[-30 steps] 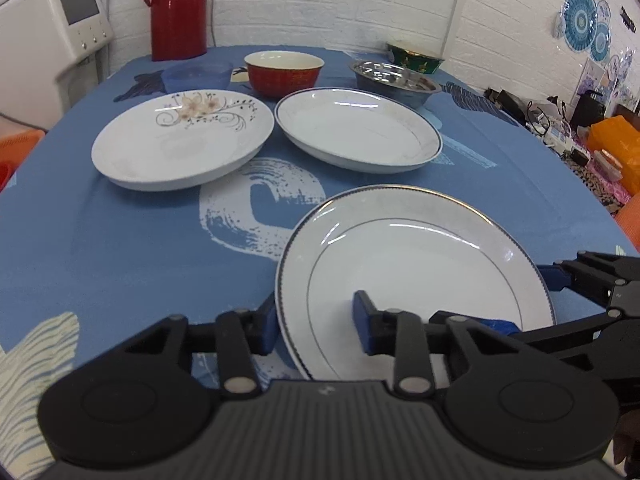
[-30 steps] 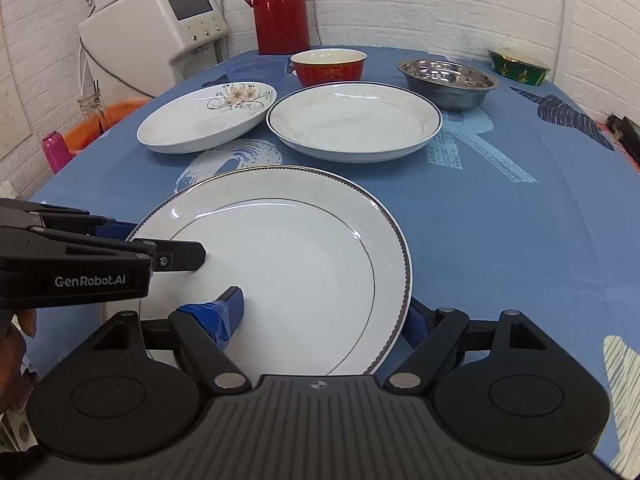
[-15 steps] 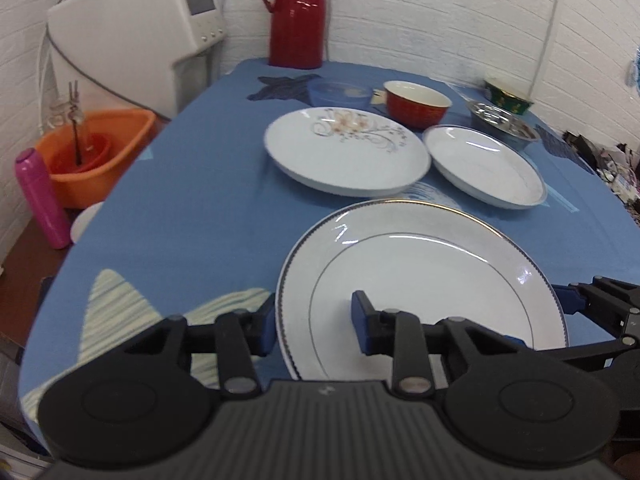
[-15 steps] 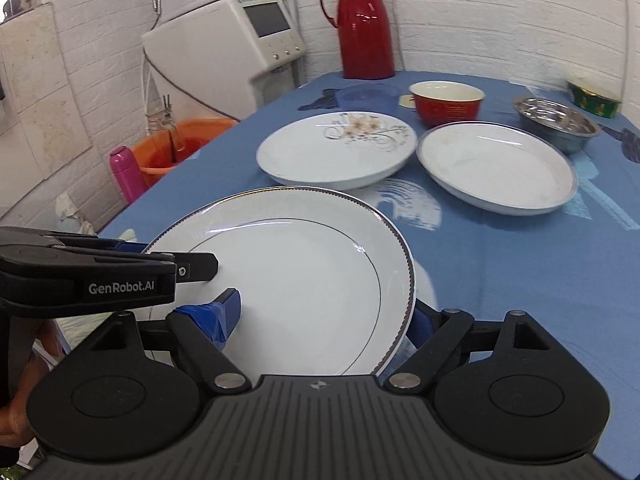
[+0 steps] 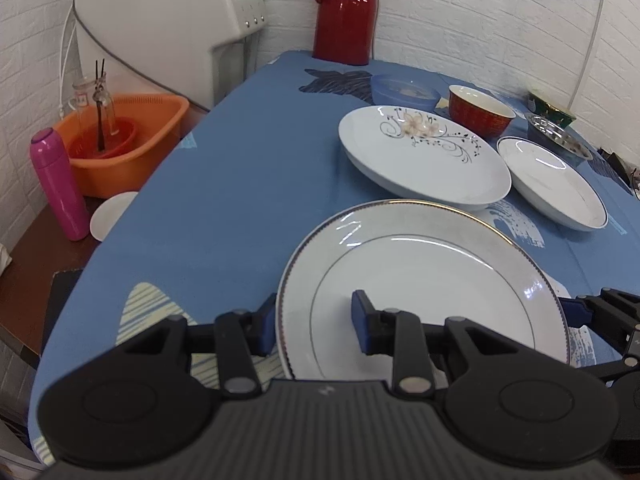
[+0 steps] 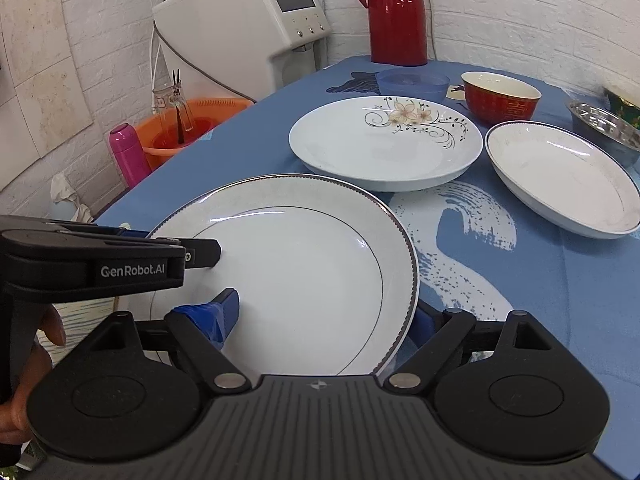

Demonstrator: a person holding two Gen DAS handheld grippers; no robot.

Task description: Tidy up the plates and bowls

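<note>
Both grippers hold one large white plate [image 5: 420, 272] with a thin metallic rim above the blue tablecloth. My left gripper [image 5: 314, 322] is shut on its left rim, one finger on top and one beneath. My right gripper [image 6: 324, 316] is shut on the right rim of that plate [image 6: 304, 256]. Beyond it lie a flower-patterned plate [image 6: 384, 148] and a deep white plate [image 6: 560, 176]. Further back stand a red bowl [image 6: 500, 98], a steel bowl [image 6: 608, 128], a green bowl [image 5: 550, 106] and a blue plastic bowl [image 6: 412, 82].
A red thermos [image 6: 396, 12] stands at the table's far edge. Left of the table are a white machine [image 6: 248, 28], an orange basin [image 5: 120, 148], a pink bottle [image 5: 60, 184] and a small white dish [image 5: 112, 216]. A hand [image 6: 24, 360] grips the left tool.
Both grippers have carried the large plate to the left, toward the table's left side. The basin, pink bottle and white machine have come into view. Neither grip has changed.
</note>
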